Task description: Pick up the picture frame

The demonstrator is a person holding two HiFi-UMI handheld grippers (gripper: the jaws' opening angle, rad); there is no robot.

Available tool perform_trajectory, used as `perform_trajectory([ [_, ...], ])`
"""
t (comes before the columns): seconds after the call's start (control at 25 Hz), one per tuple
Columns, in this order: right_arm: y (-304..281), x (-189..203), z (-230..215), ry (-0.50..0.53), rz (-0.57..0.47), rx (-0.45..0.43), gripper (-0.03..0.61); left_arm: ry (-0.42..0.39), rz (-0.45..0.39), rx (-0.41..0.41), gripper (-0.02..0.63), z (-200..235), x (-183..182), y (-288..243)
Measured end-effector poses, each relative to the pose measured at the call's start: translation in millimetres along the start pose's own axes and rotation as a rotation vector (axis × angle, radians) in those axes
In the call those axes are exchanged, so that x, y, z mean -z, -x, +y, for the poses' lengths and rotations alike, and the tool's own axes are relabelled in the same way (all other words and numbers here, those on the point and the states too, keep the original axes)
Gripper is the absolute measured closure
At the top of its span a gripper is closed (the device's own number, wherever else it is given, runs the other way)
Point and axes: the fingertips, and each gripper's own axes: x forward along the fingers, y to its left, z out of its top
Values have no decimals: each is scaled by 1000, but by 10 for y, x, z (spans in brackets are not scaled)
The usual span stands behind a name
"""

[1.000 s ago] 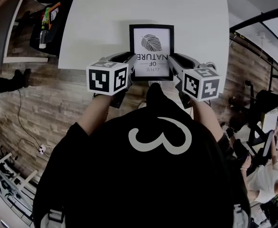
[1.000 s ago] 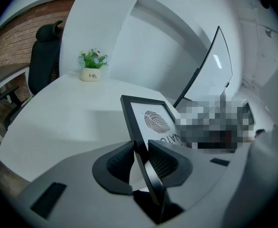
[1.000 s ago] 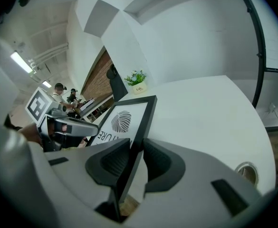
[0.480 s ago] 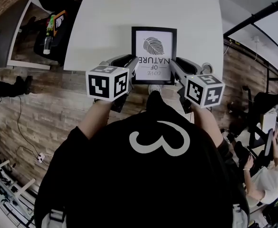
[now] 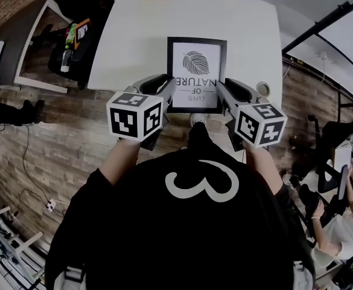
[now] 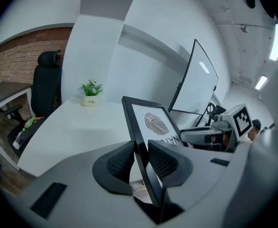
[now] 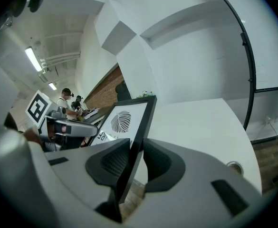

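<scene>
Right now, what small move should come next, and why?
Probably raise both tools together, kept level: the left tool and right tool each clamp a side edge of the picture frame, so uneven lifting could twist it.

Both forearms are held forward, roughly parallel, with the marker cubes turned up toward the head. The left gripper (image 5: 169,87) is closed on the left edge of the frame (image 5: 195,71). The right gripper (image 5: 221,89) is closed on the right edge. In each, both jaws are pressed against the moulding.
</scene>
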Motion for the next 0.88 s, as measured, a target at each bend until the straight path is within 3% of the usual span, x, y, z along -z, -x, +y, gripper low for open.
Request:
perform_trajectory([
  [0.88, 281, -276, 309, 41, -96, -12, 479, -39, -117, 24, 511, -169, -253, 481],
])
